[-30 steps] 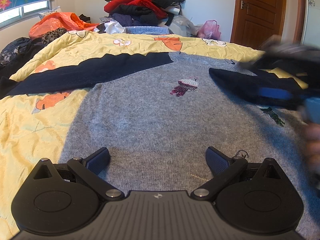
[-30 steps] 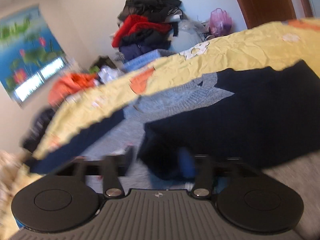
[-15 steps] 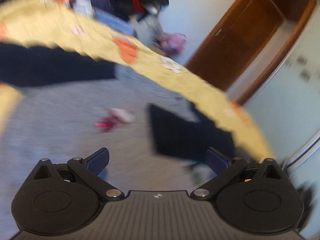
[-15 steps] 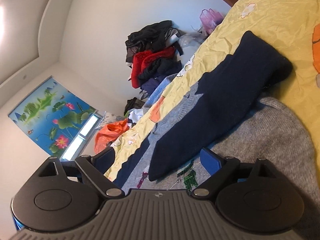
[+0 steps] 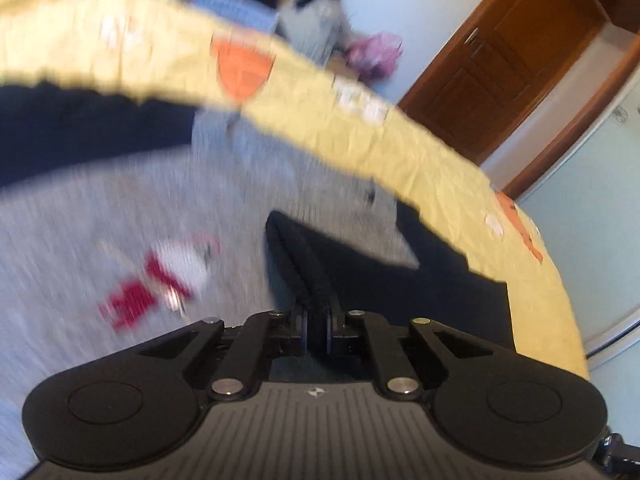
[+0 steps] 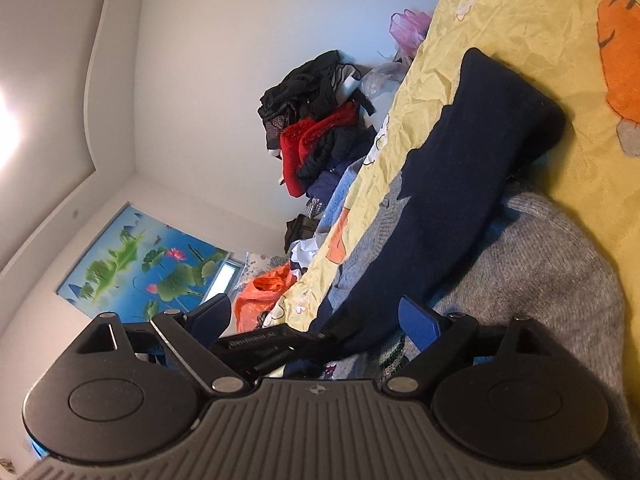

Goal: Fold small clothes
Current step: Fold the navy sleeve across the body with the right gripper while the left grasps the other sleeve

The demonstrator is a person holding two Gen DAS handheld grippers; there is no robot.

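Sweater (image 5: 132, 216), grey knit with navy sleeves and a small red-and-white motif on its chest, lies spread flat on the bed's yellow quilt (image 5: 432, 160); that quilt is my landmark. One navy sleeve (image 6: 472, 184) is folded in across the grey body, away from the quilt's edge, its cuff end lying toward the chest motif.

My left hand-held gripper (image 5: 317, 330) has its jaws brought together on the raised cuff edge of that sleeve, the dark fabric pinched between the blue pads and standing up in a ridge just ahead of them. That view is blurred, so finer detail of the knit is lost.

My right hand-held gripper (image 6: 316, 322) is rolled onto its side, jaws spread wide, nothing between the pads. Just past its pads I see the black body of the other tool, at the sleeve's near end.

Beyond the quilt's far edge a heap of clothes (image 6: 320, 128) is piled against the wall.
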